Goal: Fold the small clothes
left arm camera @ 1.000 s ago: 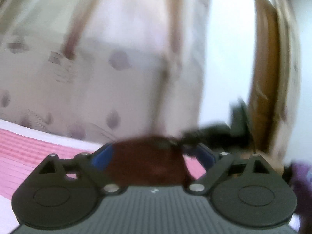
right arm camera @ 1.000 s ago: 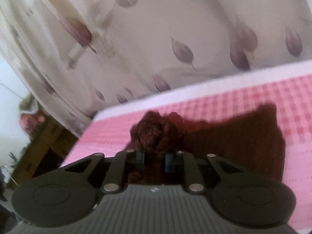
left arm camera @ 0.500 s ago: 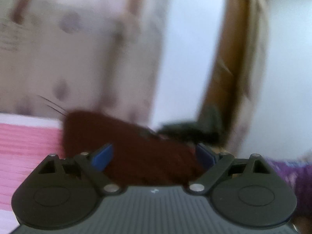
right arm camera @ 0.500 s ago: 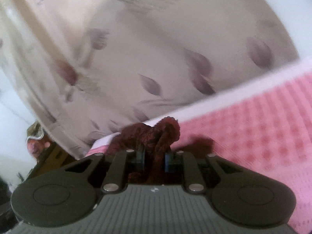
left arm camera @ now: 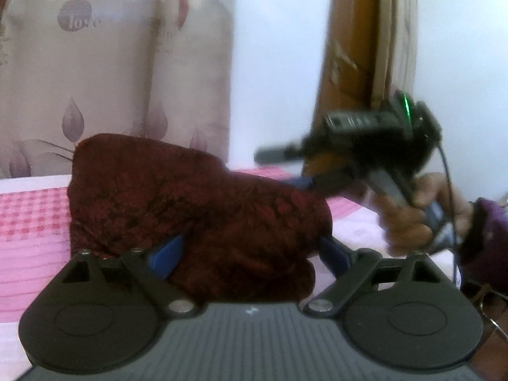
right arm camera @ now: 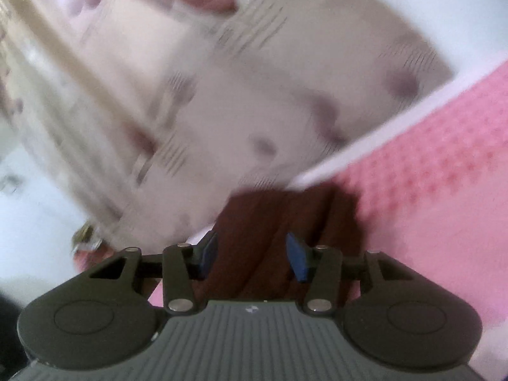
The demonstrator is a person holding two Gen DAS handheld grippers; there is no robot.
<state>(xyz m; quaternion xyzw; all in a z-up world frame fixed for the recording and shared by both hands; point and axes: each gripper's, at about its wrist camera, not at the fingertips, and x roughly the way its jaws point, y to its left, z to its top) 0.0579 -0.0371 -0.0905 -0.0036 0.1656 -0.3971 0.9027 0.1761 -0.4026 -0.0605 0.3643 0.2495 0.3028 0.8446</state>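
A dark red knitted garment [left arm camera: 197, 203] lies bunched on the pink checked bedspread [left arm camera: 28, 209]. My left gripper [left arm camera: 250, 250] is open, its blue pads spread wide on either side of the cloth. The right gripper shows in the left wrist view [left arm camera: 304, 184], held in a hand, its tip at the garment's far right edge. In the right wrist view my right gripper [right arm camera: 252, 254] is open with the garment [right arm camera: 285, 212] between and beyond its blue pads; that view is blurred.
A cream curtain with purple leaf prints [left arm camera: 111, 63] hangs behind the bed. A brown wooden door [left arm camera: 349, 47] stands at the right. The bed's white edge [right arm camera: 365, 152] runs diagonally in the right wrist view.
My right gripper was shut on a bunch of the garment and has now opened. The garment has settled in a heap in front of my left gripper, which has swung right.
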